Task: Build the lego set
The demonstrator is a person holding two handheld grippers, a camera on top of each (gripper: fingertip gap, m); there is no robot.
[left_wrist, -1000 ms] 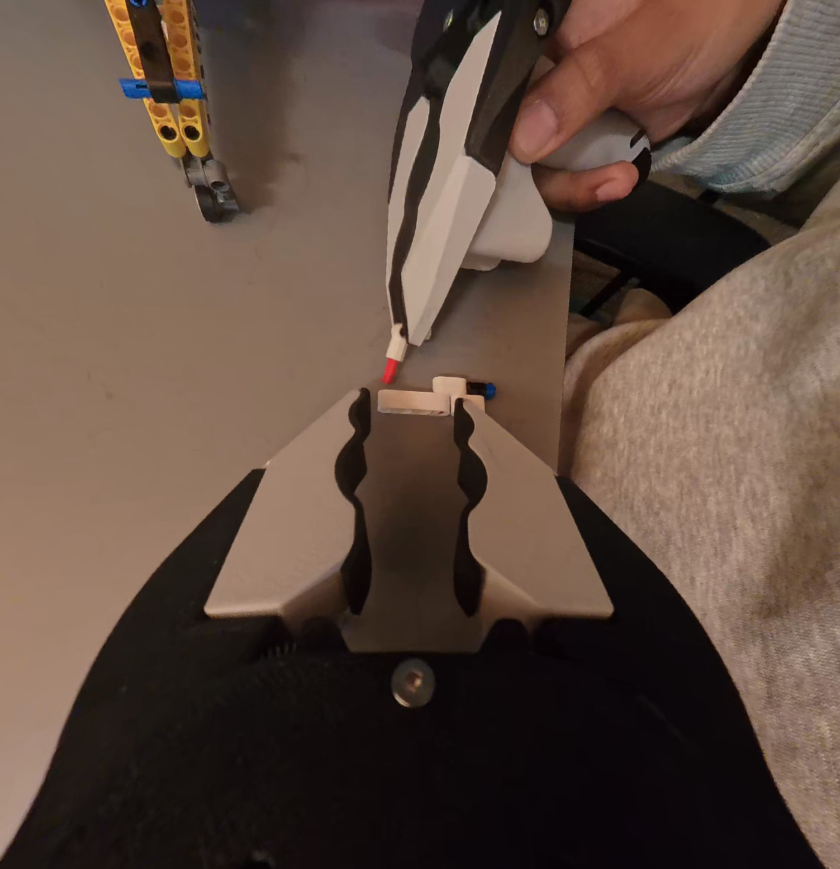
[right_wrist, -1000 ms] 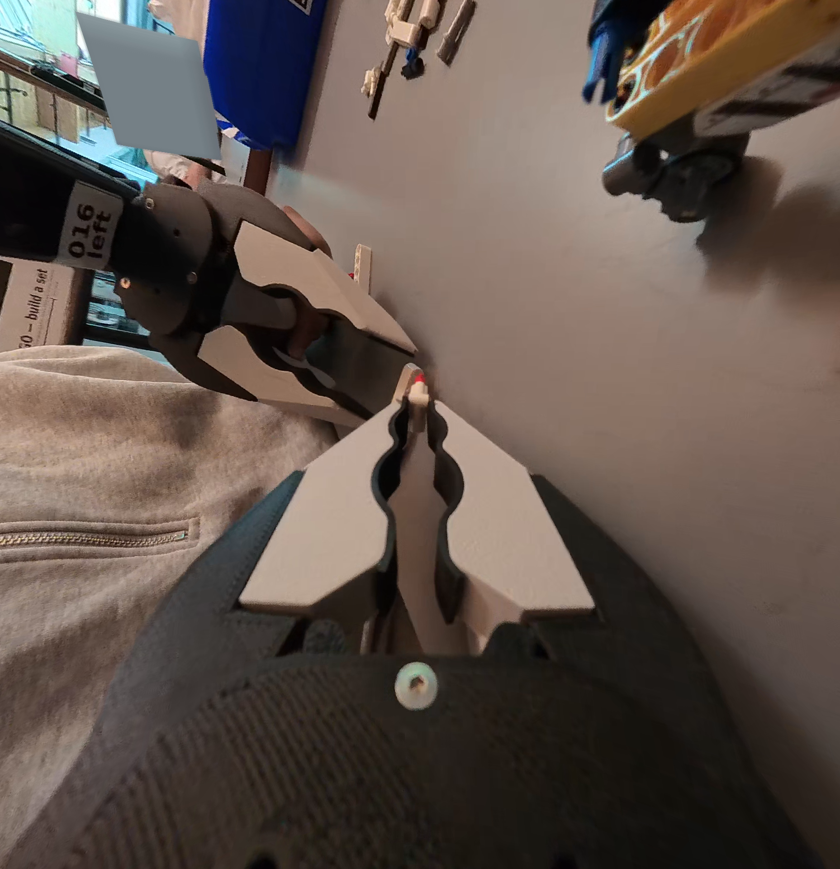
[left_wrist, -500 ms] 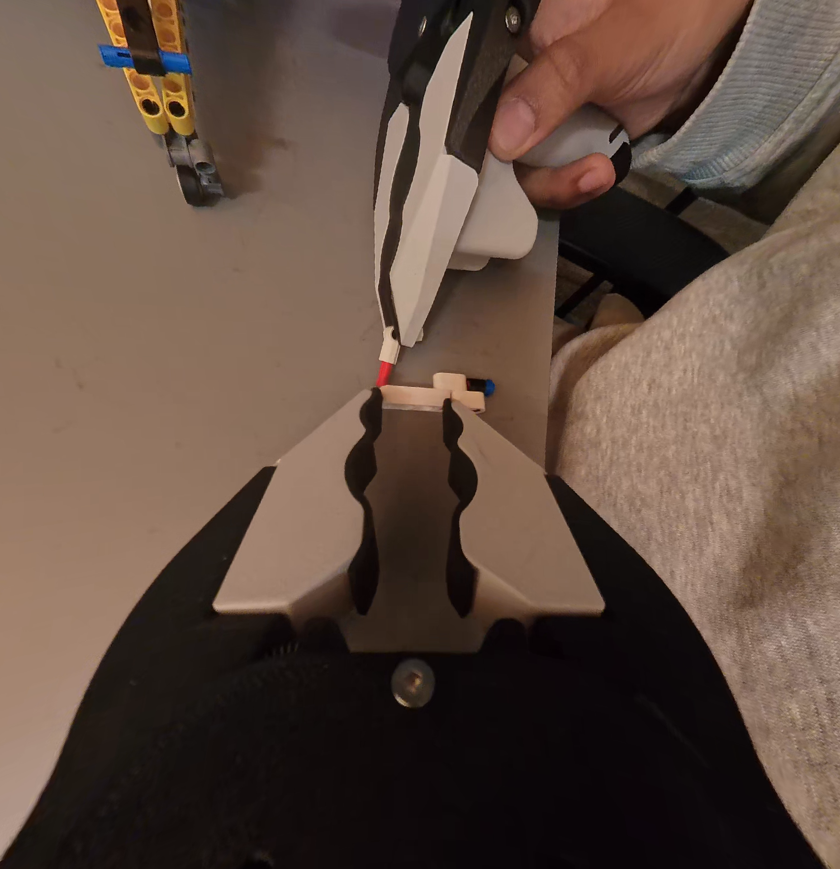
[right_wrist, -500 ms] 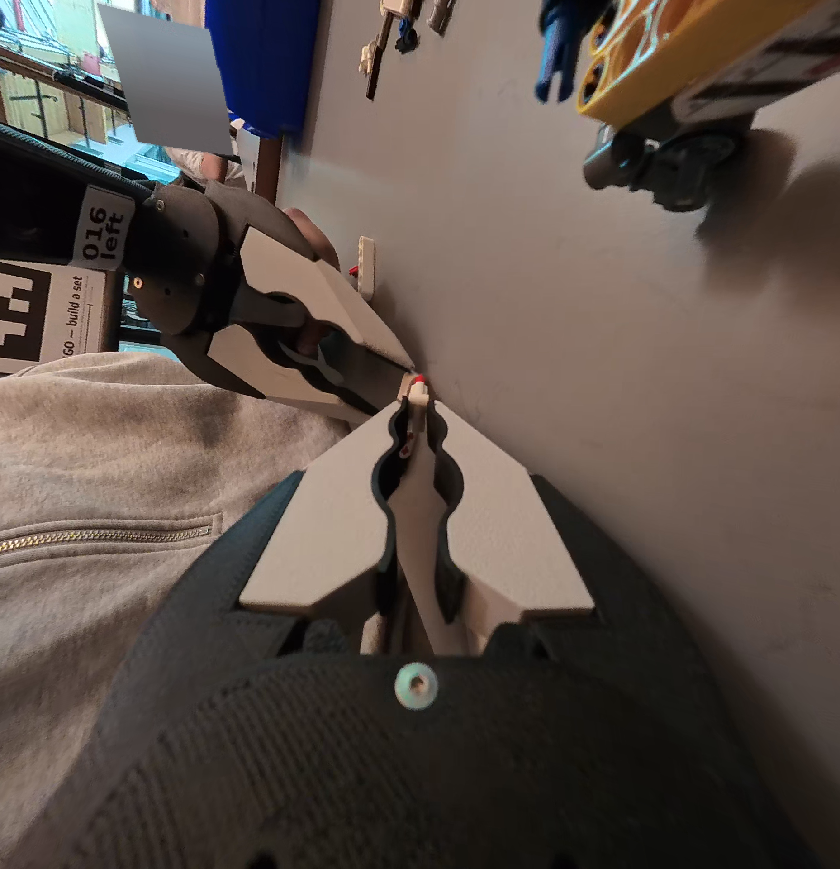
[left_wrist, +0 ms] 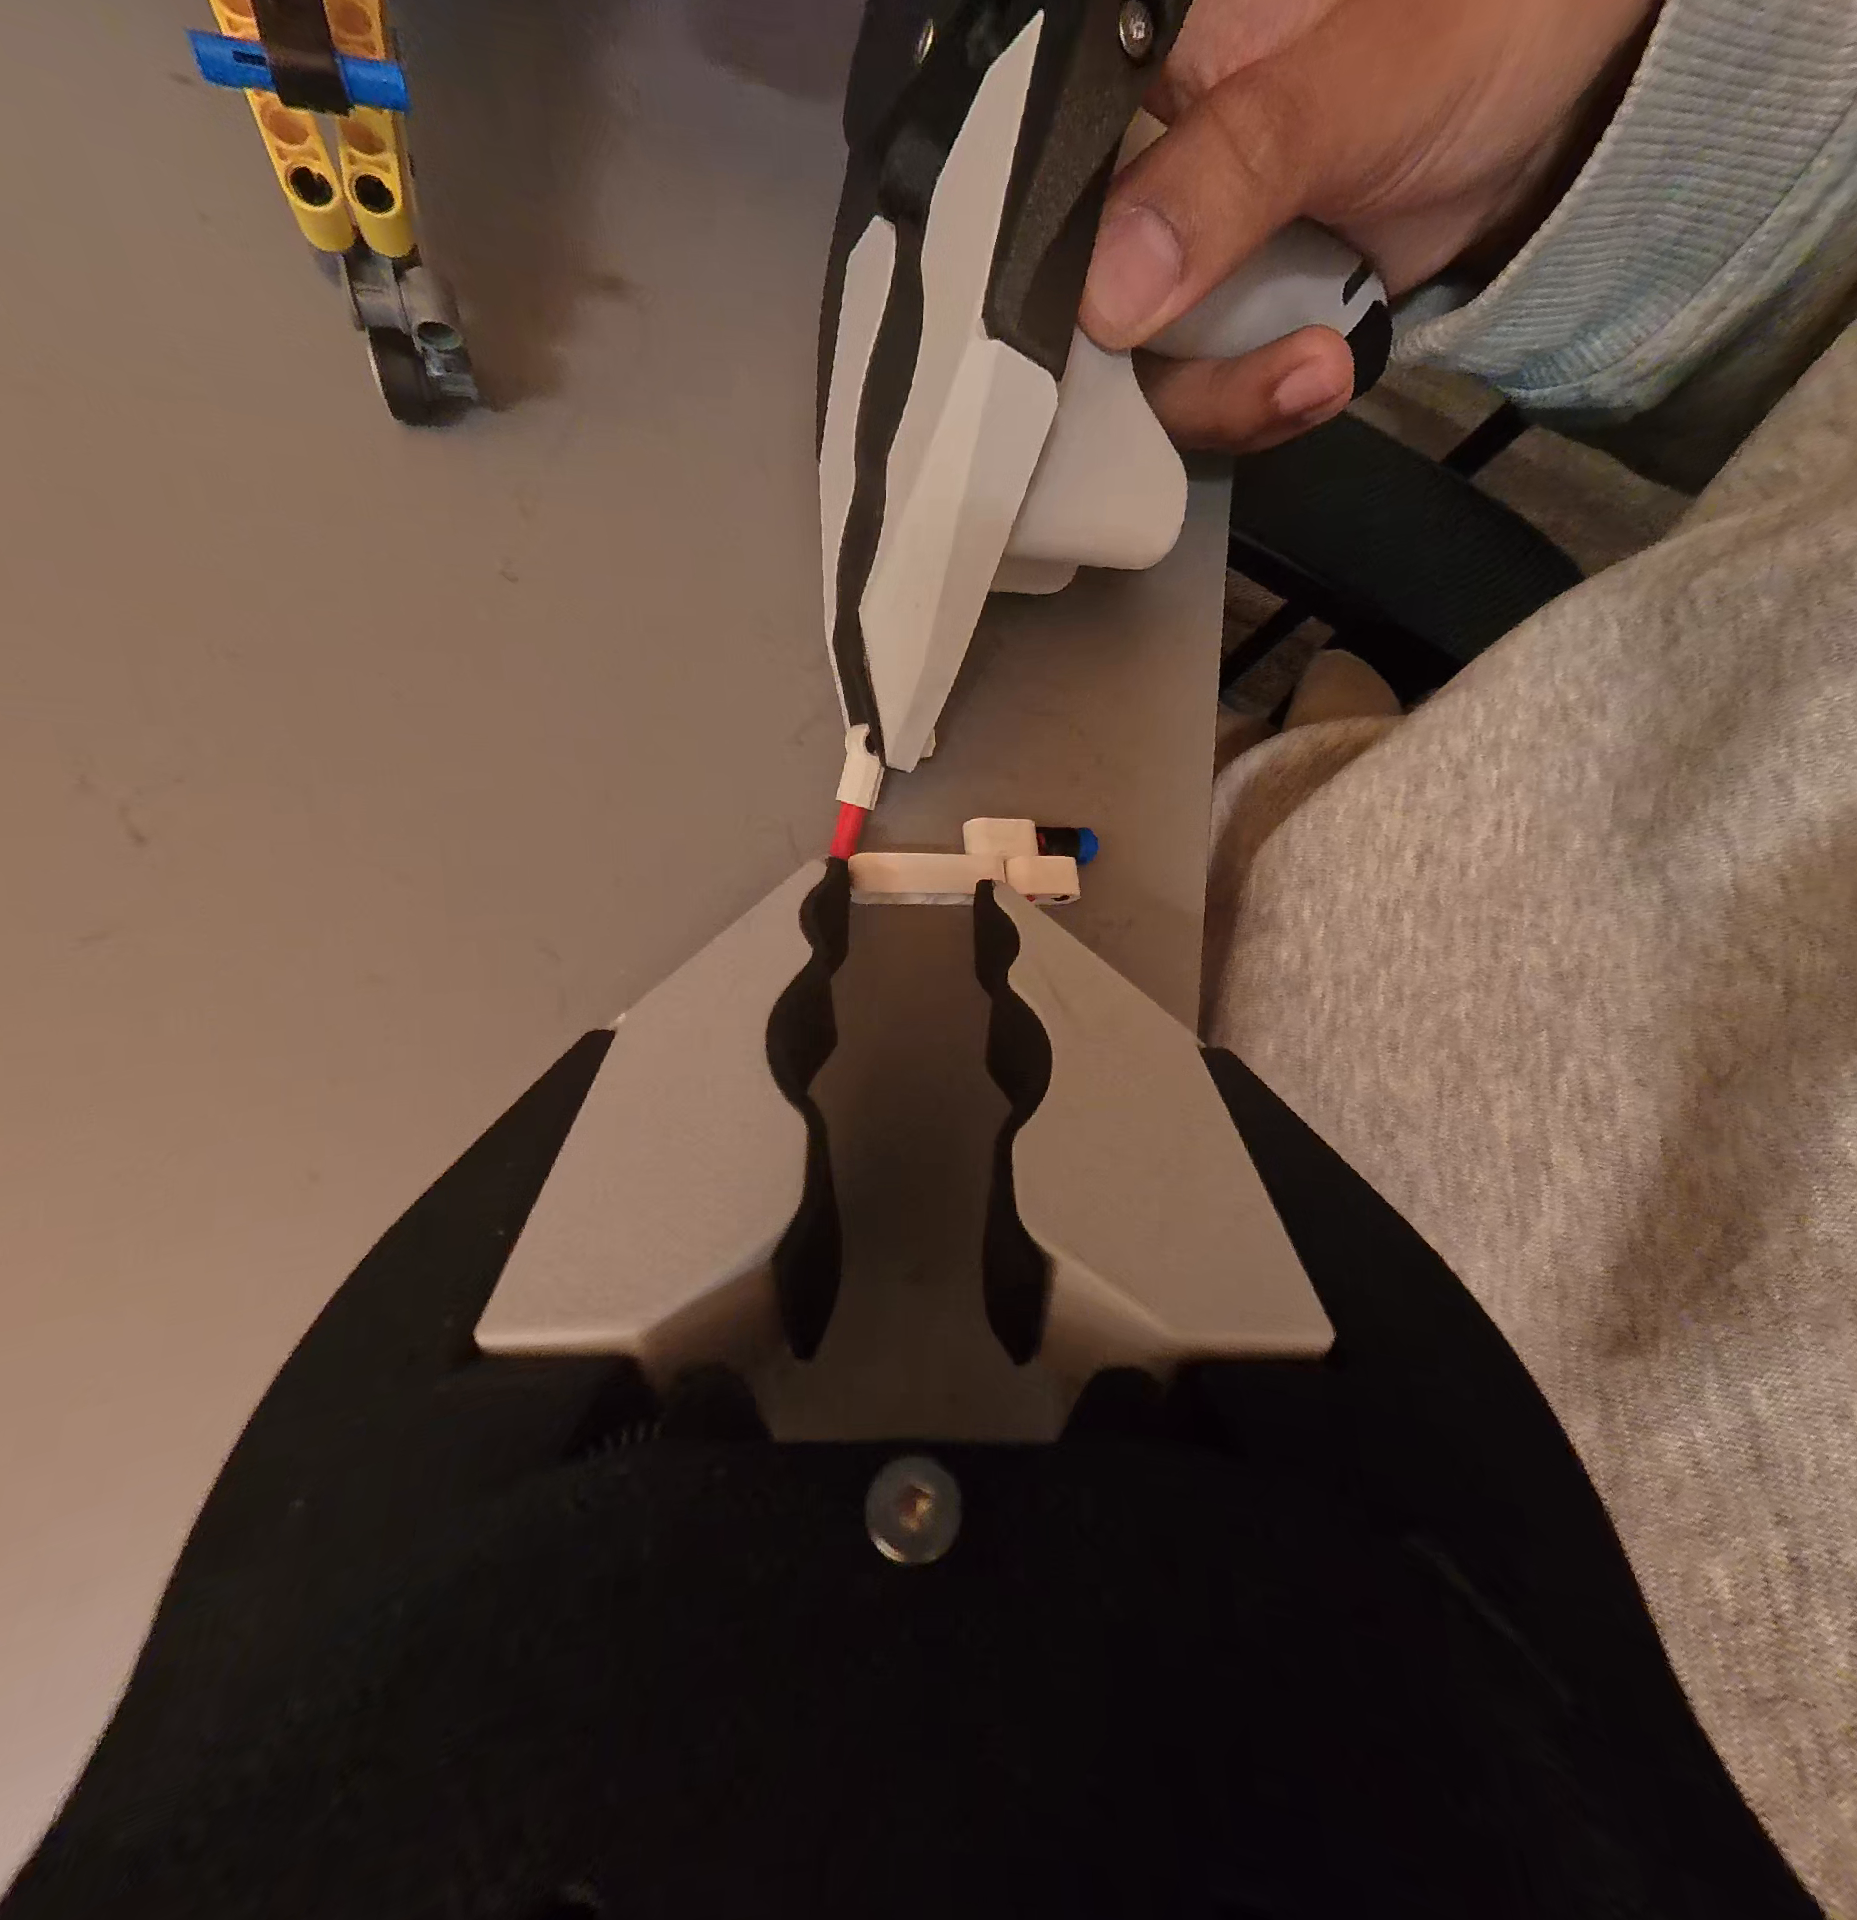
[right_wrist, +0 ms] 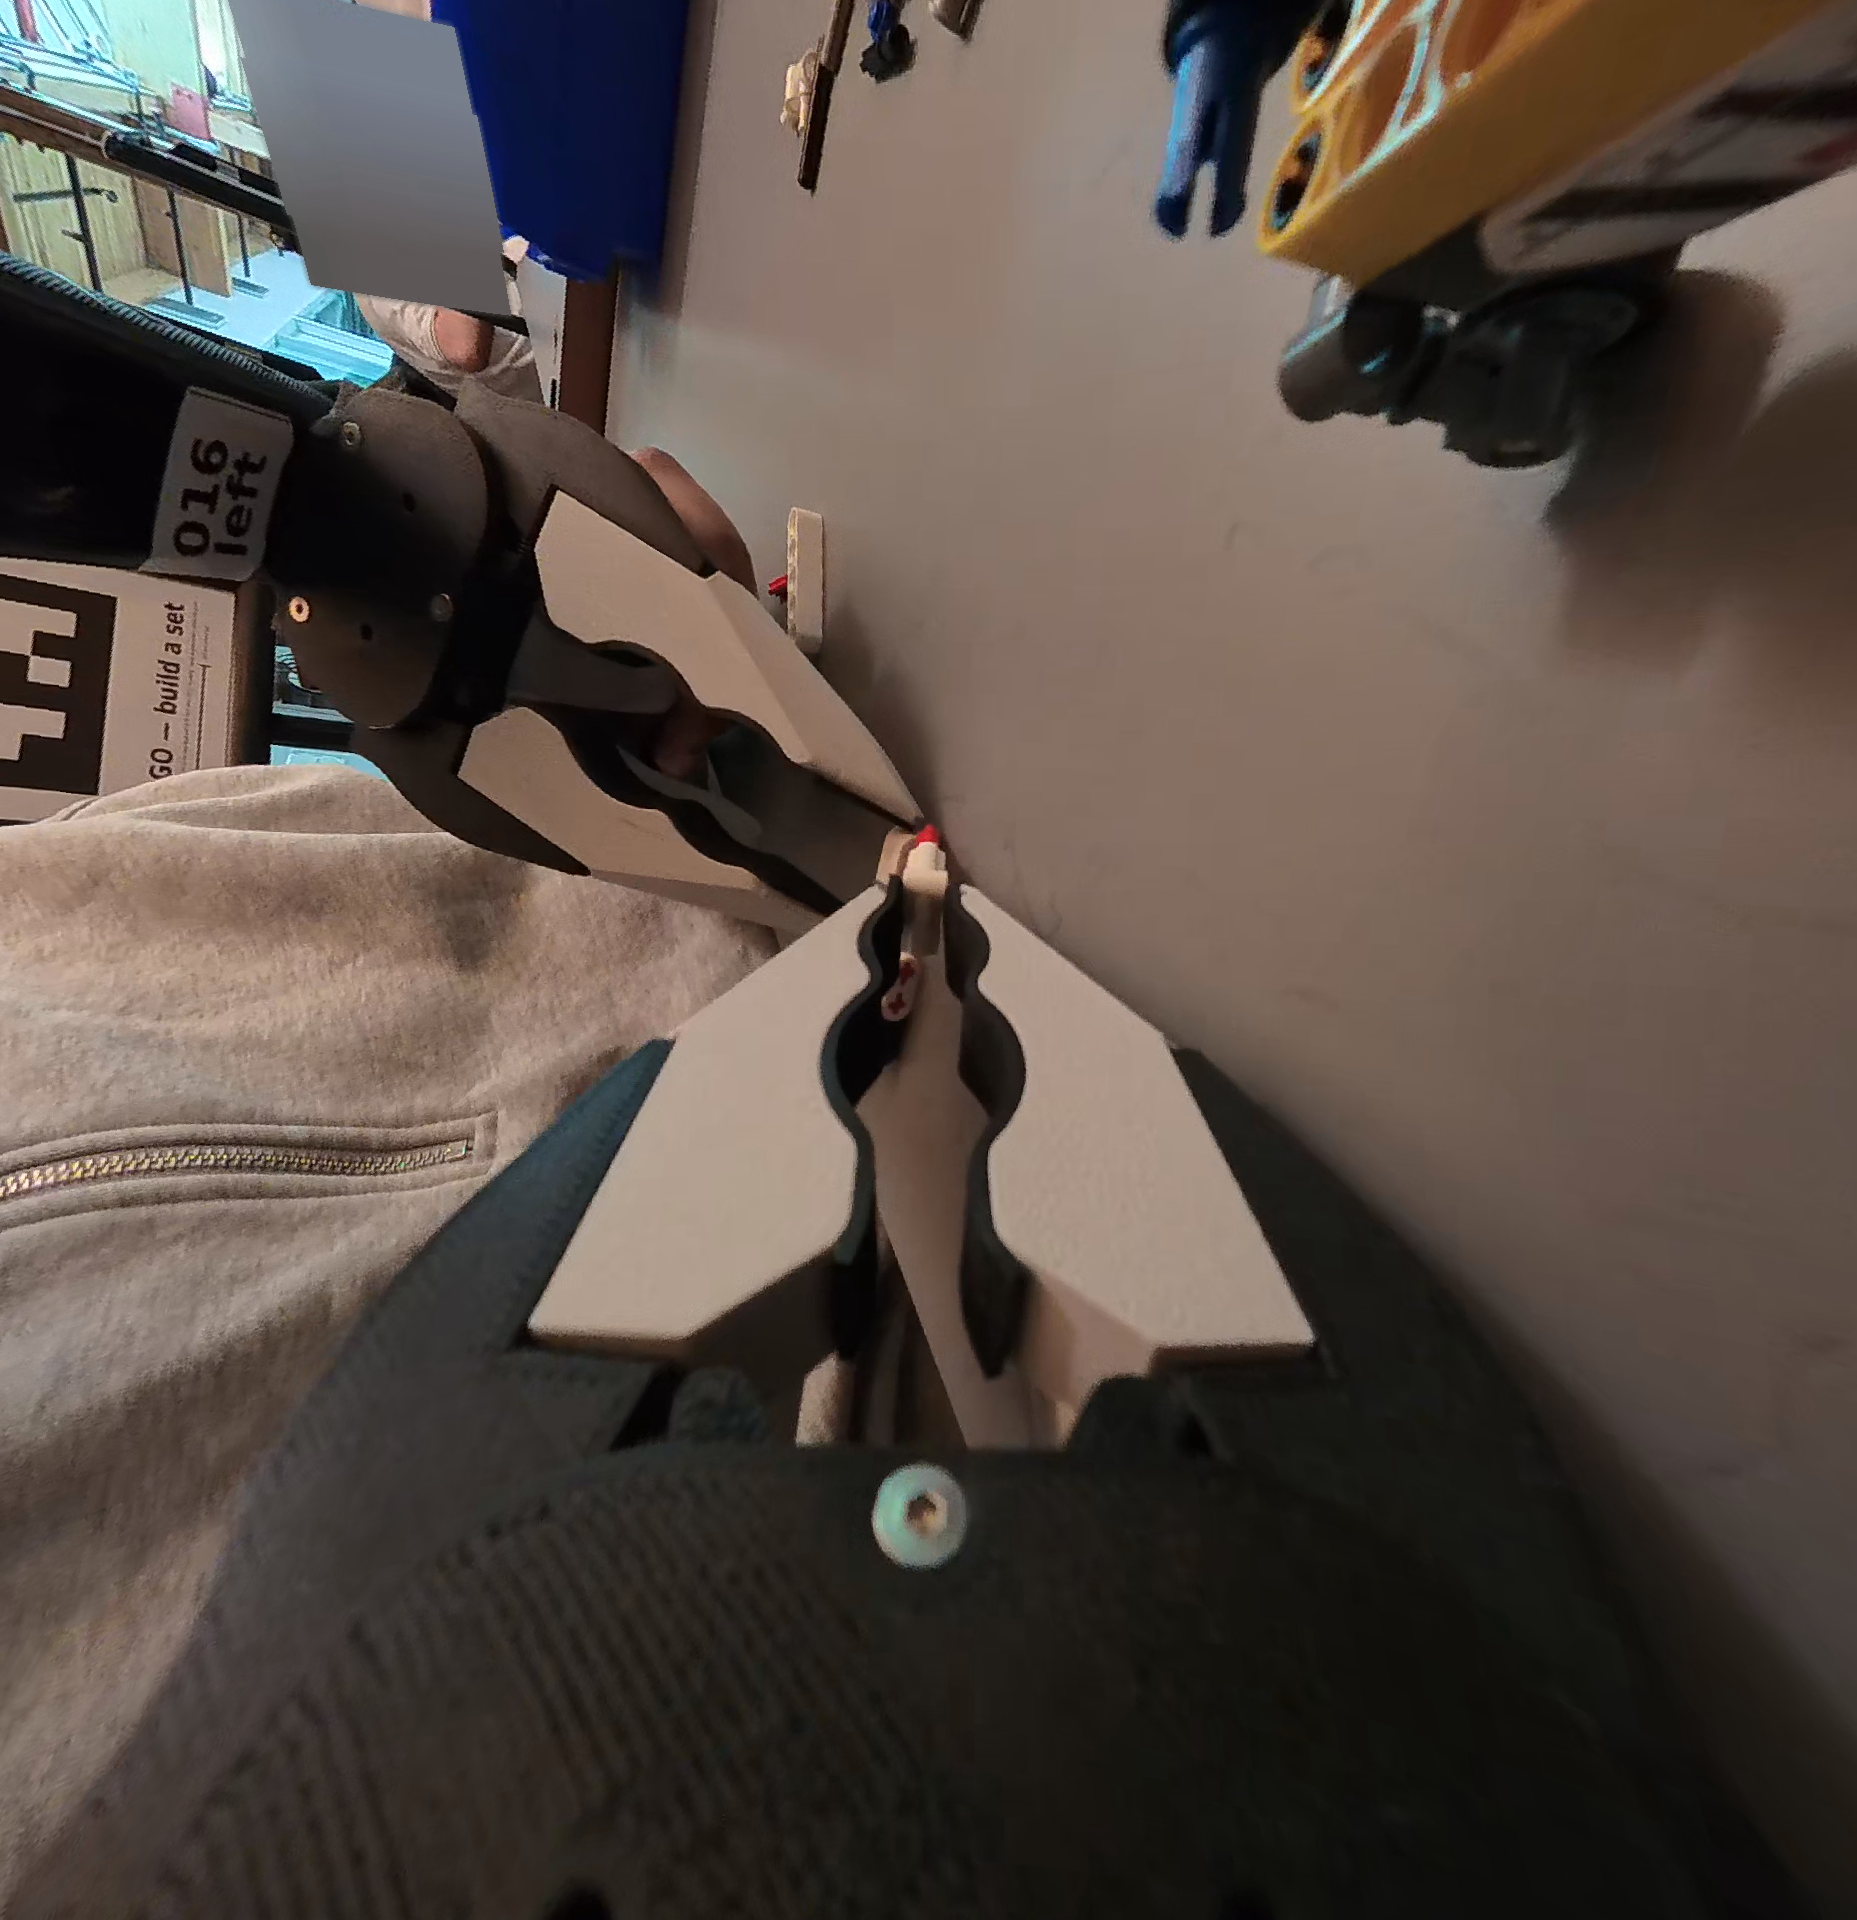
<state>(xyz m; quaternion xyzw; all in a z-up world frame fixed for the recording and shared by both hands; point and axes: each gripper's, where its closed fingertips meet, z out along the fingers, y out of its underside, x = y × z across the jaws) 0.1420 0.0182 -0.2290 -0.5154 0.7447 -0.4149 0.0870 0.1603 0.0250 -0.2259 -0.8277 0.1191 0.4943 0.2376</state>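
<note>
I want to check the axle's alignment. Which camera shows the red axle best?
The left wrist view: the red axle shows side-on, sticking out of the white connector held by the right gripper. The right wrist view shows only its red tip, end-on.

A grey sweatshirt (right_wrist: pixel 228 1039), black chair (left_wrist: pixel 1402 551) and perhaps a blue bin (right_wrist: pixel 571 125).
</note>
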